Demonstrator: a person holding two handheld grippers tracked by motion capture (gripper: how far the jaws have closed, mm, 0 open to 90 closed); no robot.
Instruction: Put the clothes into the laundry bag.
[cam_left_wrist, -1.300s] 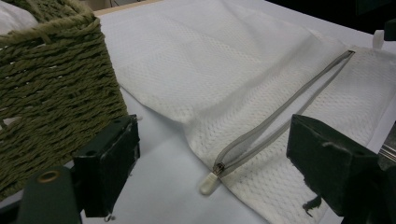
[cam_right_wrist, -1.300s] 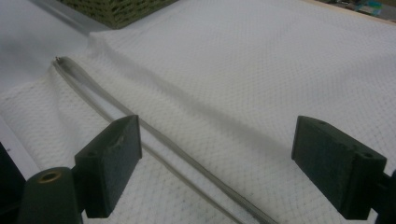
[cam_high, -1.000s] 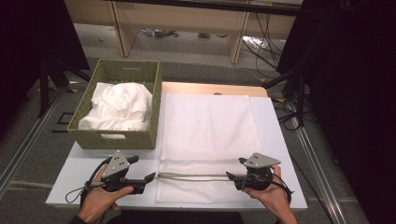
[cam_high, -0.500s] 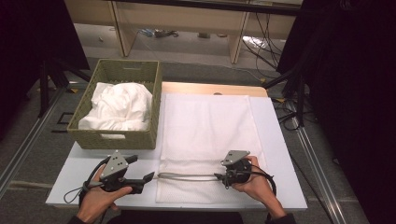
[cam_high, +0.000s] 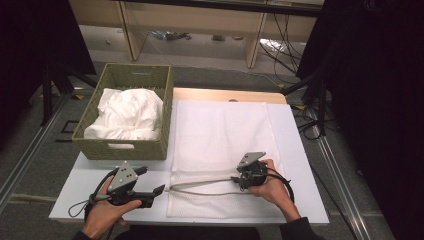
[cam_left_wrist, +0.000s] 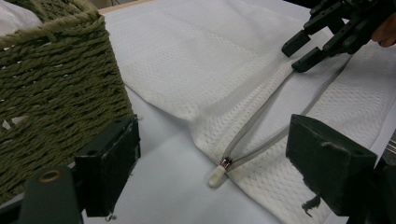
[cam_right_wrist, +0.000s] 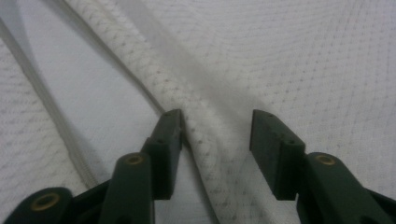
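A: White mesh was seen across the bench (cam_high: 300, 150). What was it?

B: A white mesh laundry bag (cam_high: 220, 135) was laid flat on the bench, just beside a woven green basket (cam_high: 117, 147) in which crumpled white cloth (cam_high: 127, 112) was piled. A grey zipper (cam_left_wrist: 261, 116) was run along the bag's near part, and it was parted into two lines, with its small pull (cam_left_wrist: 225, 163) at the bag's left end.

A: How was the left gripper (cam_high: 159, 190) held?

B: It was kept low over the bench at the bag's left edge, with its jaws spread wide. The pull was seen between them in the left gripper view, but it was not touched.

A: And the right gripper (cam_right_wrist: 215, 128)?

B: It was set on the bag at the zipper's right end. Its jaws had just been closing. A raised fold of mesh beside the zipper was straddled by them; the left pad was touching it, the right was still apart from it, so nothing was yet clamped.
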